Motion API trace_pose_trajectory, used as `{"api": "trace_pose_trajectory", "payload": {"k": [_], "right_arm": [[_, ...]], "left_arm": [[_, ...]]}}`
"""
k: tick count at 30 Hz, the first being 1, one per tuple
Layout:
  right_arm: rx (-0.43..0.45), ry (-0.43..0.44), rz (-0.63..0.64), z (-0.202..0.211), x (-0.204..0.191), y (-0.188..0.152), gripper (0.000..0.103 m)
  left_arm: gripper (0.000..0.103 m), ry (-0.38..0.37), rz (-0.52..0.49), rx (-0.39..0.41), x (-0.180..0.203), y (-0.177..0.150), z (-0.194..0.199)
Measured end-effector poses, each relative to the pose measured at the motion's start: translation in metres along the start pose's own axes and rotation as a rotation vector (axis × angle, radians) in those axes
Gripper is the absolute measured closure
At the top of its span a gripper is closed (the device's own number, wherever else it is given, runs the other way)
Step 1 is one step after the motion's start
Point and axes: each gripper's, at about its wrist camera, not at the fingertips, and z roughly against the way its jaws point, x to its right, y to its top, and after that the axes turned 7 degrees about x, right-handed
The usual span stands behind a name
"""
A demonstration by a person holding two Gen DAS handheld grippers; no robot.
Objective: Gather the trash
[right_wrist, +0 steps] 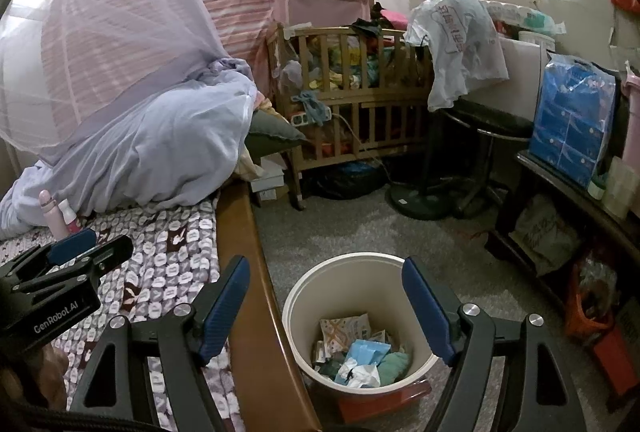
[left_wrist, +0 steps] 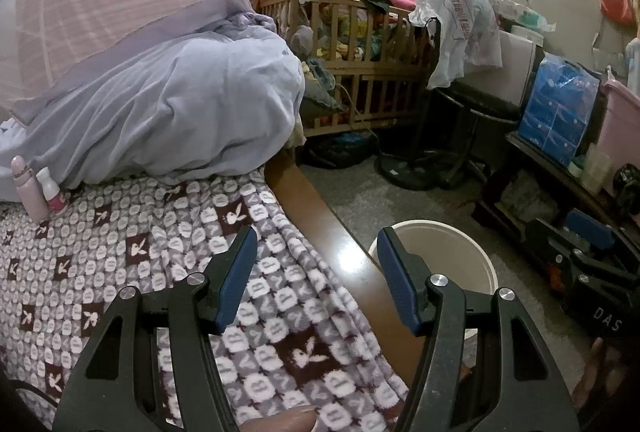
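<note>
Trash [right_wrist: 354, 350] lies loose in the bottom of a round cream plastic bin [right_wrist: 304, 296]: a printed paper wrapper, a light blue packet, crumpled white paper and a green wad, heaped with no common direction. The bin stands upright, mouth up, on the grey carpet [right_wrist: 360, 228] just beside the brown wooden bed rail [right_wrist: 244, 232]. The right gripper [right_wrist: 326, 306] hangs above the bin with its blue-padded jaws wide apart and nothing between them. The left gripper [left_wrist: 318, 272] is over the rail and the patterned purple-and-white blanket [left_wrist: 120, 264], jaws likewise spread and empty. Two small pink bottles [left_wrist: 38, 189] stand on the blanket against bundled lilac netting [left_wrist: 168, 103].
</note>
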Motion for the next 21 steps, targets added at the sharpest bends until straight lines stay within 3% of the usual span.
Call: {"api": "trace_pose_trajectory", "payload": {"k": [21], "right_arm": [[-0.011, -0.003, -0.005, -0.0015, 0.0061, -0.0034, 0.026]], "left_arm": [[0.042, -0.006, -0.012, -0.004, -0.0022, -0.0027, -0.0026]]}}
